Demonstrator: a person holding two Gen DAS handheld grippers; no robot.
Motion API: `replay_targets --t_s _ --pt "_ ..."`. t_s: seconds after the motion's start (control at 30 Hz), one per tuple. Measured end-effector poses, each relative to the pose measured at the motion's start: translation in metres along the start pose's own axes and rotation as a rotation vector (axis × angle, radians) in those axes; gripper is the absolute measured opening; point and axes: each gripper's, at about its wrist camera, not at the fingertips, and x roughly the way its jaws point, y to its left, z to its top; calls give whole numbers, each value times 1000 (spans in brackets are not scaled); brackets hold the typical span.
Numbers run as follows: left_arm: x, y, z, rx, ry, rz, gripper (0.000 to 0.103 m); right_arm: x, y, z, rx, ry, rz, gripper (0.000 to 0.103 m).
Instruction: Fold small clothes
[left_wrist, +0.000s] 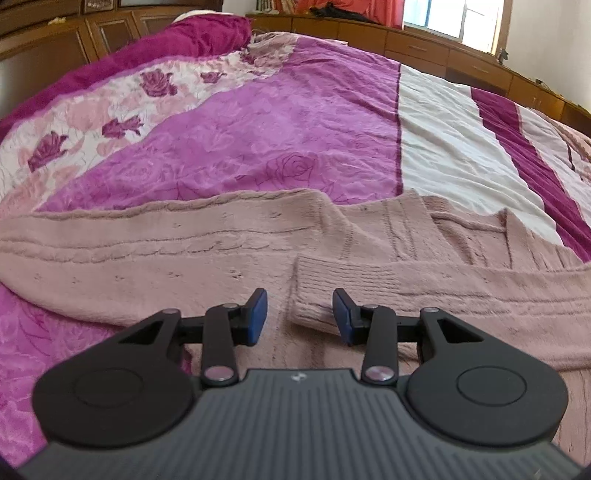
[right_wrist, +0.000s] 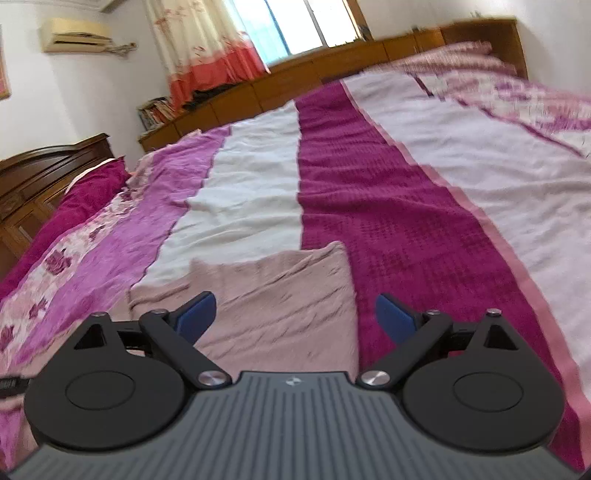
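A bedspread (left_wrist: 295, 122) in magenta, white and rose print covers the bed, and a pink knit cardigan (left_wrist: 166, 254) lies flat on it. Only the left view shows its ribbed cuff (left_wrist: 314, 291), lying between the parted fingers of the left gripper (left_wrist: 300, 315). The right gripper (right_wrist: 295, 317) hangs wide apart over the cardigan's plain end.

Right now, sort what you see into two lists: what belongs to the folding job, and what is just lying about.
Belongs to the job:
- pink knitted cardigan, spread on the bed
- its ribbed sleeve cuff, between the open jaws
- left gripper, jaws open
- right gripper, jaws open

Just lying about:
- bedspread
- magenta pillow
- stacked books
- air conditioner
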Motion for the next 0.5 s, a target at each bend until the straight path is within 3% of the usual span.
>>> replay_targets --t_s 0.2,0.43,0.5 --pt "11 8 3 -38 6 -42 41 48 -7 13 -29 40 -26 89" --pt "27 -3 4 13 25 -86 41 75 3 11 -116 55 -53 74" --pt "33 -8 2 38 32 -74 40 80 4 10 -130 69 -66 65"
